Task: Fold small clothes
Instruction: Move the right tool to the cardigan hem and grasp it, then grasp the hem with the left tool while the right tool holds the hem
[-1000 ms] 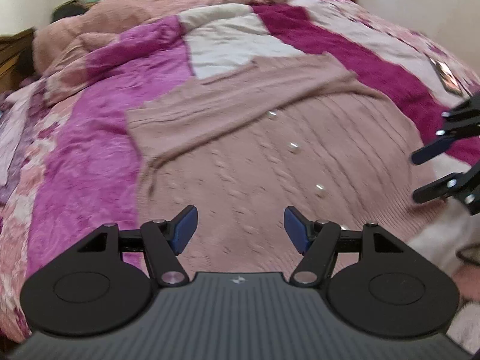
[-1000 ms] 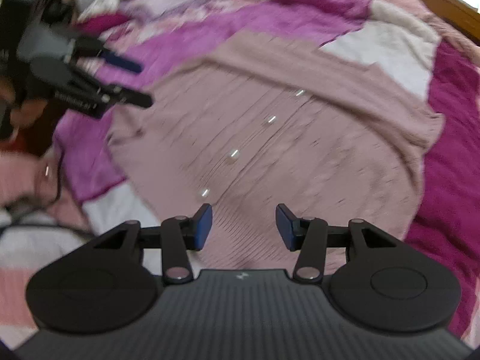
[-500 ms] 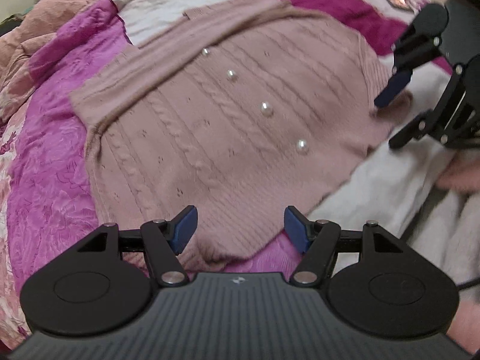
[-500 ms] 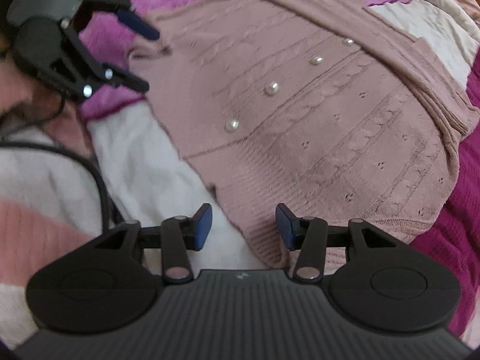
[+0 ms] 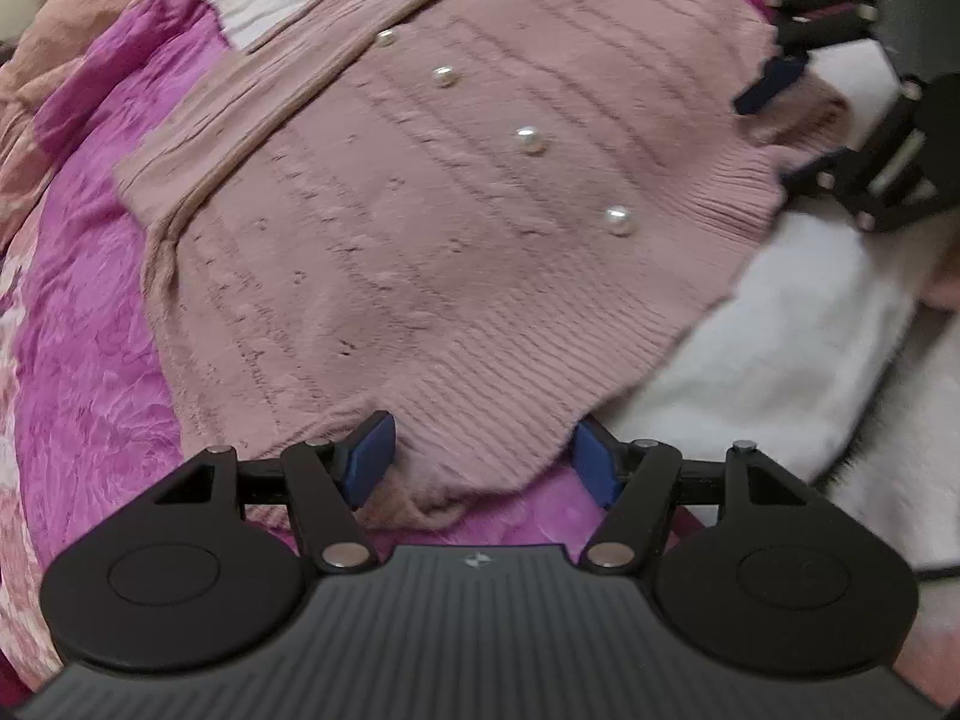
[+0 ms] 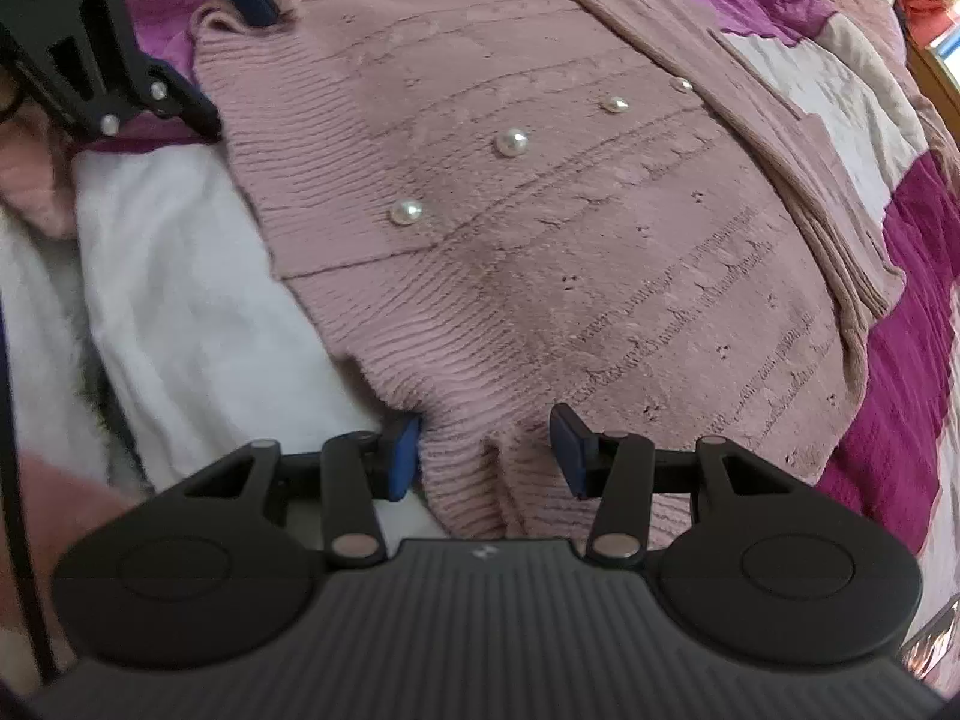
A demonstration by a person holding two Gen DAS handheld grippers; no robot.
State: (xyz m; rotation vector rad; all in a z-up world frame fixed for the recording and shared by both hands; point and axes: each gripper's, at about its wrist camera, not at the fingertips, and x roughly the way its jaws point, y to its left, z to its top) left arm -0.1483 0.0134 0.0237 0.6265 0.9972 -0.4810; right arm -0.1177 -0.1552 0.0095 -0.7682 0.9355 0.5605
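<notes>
A dusty-pink knit cardigan [image 5: 420,210] [image 6: 570,210] with pearl buttons [image 5: 531,140] lies flat on the bed, sleeves folded across its far end. My left gripper [image 5: 482,459] is open right at the ribbed hem's near corner, and the fabric edge lies between its blue pads. At the hem's other corner my right gripper [image 6: 486,453] stands open too, a small ridge of hem between its pads. Each gripper shows in the other's view: the right gripper [image 5: 780,132] at the hem's far side, the left gripper [image 6: 234,60] at the top left.
A magenta, pink and cream patchwork quilt [image 5: 90,330] covers the bed under the cardigan. A white fleece blanket [image 5: 780,330] [image 6: 180,300] lies along the hem side. A black cable [image 6: 12,420] runs down the left edge. A wooden bed frame [image 6: 936,78] shows far right.
Both grippers have come down and tipped toward the cardigan's hem, which now sits between their fingers. The cardigan itself has not moved. Jaw gaps look unchanged.
</notes>
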